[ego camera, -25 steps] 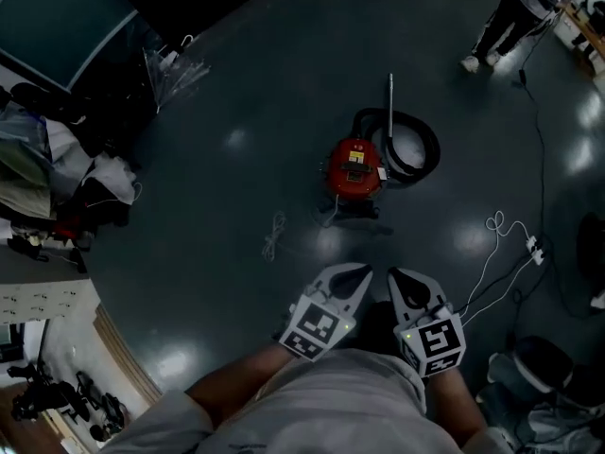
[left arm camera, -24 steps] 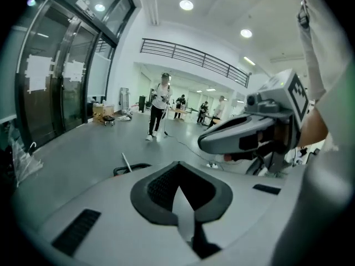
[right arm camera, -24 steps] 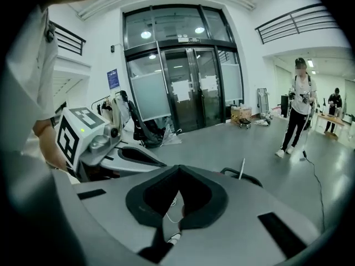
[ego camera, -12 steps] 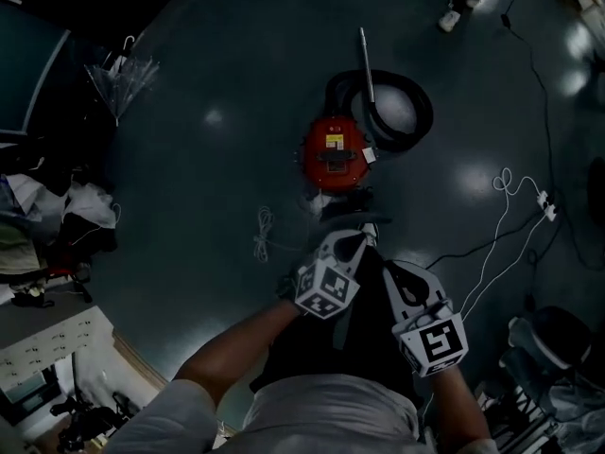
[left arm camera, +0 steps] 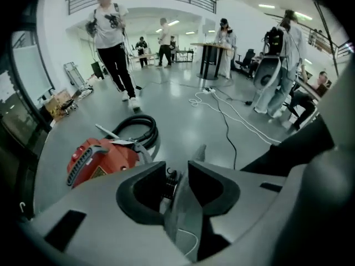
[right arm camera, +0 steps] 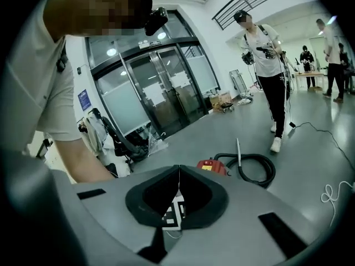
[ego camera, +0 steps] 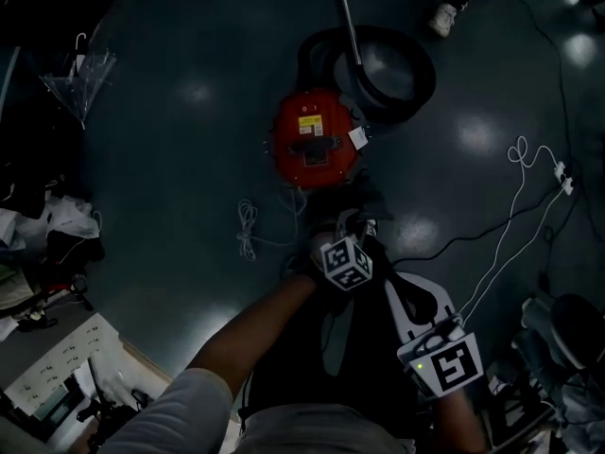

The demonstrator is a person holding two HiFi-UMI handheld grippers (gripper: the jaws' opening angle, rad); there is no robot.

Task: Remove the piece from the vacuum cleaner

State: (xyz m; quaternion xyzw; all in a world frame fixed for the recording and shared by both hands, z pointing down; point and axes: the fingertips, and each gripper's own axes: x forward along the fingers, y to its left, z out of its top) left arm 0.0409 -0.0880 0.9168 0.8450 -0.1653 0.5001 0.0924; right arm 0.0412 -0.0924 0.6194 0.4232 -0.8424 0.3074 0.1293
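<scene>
The red vacuum cleaner [ego camera: 317,145] is being viewed on the dark floor [ego camera: 180,187], just ahead of the left gripper [ego camera: 352,220] — its jaws are being opened, with nothing pinched between them. The right gripper [ego camera: 397,284] is being held lower, beside the legs, jaws closed tip to tip, empty. A yellow label [ego camera: 310,125] and a white tag [ego camera: 358,137] are being shown on the vacuum — print too small to be read. A black hose [ego camera: 402,69] is lying coiled behind it.

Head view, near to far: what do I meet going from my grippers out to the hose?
Right gripper → left gripper, jaws opening with nothing between them → vacuum → hose
</scene>
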